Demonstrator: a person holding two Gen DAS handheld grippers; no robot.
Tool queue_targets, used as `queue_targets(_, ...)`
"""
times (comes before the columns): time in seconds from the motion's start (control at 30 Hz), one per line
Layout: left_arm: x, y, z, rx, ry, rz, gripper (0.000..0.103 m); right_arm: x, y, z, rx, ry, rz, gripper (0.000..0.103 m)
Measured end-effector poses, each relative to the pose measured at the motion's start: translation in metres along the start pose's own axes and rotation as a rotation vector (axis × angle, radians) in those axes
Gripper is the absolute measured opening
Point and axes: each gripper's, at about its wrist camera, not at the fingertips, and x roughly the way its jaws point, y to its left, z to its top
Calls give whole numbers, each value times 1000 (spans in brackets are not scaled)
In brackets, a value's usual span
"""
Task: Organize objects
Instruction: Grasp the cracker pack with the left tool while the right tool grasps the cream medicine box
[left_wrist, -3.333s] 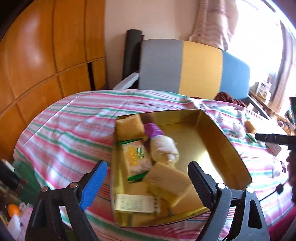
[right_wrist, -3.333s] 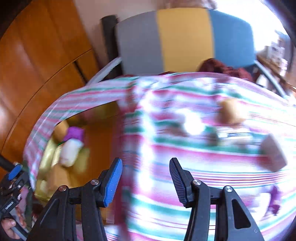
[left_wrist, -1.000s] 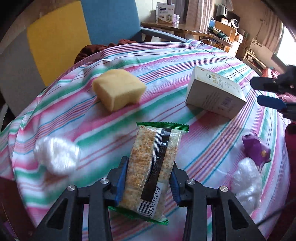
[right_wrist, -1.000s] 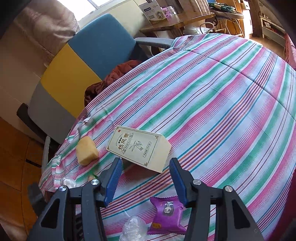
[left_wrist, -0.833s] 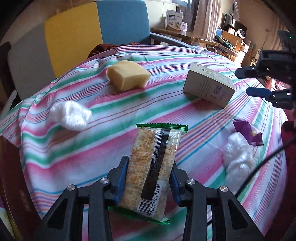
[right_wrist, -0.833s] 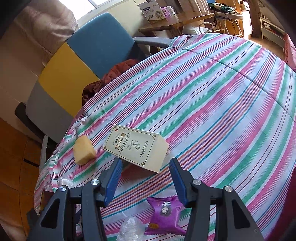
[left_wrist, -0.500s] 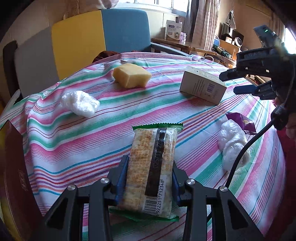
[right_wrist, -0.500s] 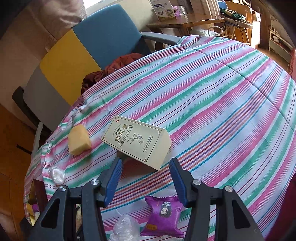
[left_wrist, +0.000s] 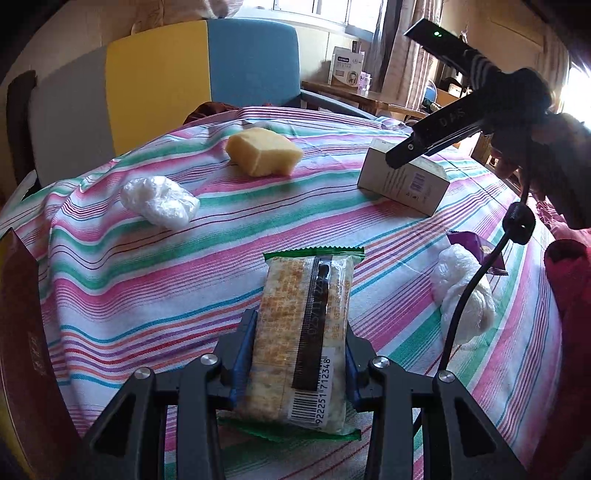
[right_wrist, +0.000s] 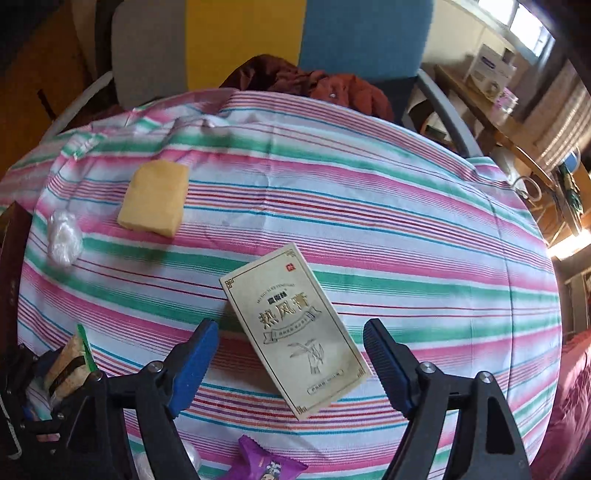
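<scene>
Meanwhile the left gripper (left_wrist: 295, 354) stayed clamped on the cracker pack (left_wrist: 306, 332) above the table's (left_wrist: 147, 266) near edge, while the right gripper's (right_wrist: 291, 358) jaws were opening astride, clear of, the box (right_wrist: 295, 328) lying mid-table.

At the lower centre of your left wrist view, the cracker packet (left_wrist: 303, 328) carries a barcode with the digits 922251 712348 beneath it. At upper right of that view, the side of the right gripper (left_wrist: 436, 133) shows pale lettering, seemingly "DAS". In your right wrist view, the cream box (right_wrist: 295, 328) at centre bears three large Chinese characters, 热风膏; its smaller lines are too fine for you to read
</scene>
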Motion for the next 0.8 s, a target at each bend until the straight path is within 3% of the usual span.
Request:
queue_targets(0.1,0,0,0,-3,-1,-4,41,18,0,8,-21,41,-51,83)
queue_targets(0.17,0,1,-1,-6,-3,-7,41,31,-4,9,19,67,-41,82)
queue_targets(0.23,0,1,-1,-6,-5,-8,41,35,-1,4,60,62,-24,51)
queue_targets(0.5,-2,3,-2,-18,-12,-18,40,16,56,-35,144,-46,60,51)
queue_targets(0.8,-13,3,-3,-50,3,29,38,26,60,-44,166,-84,68,52)
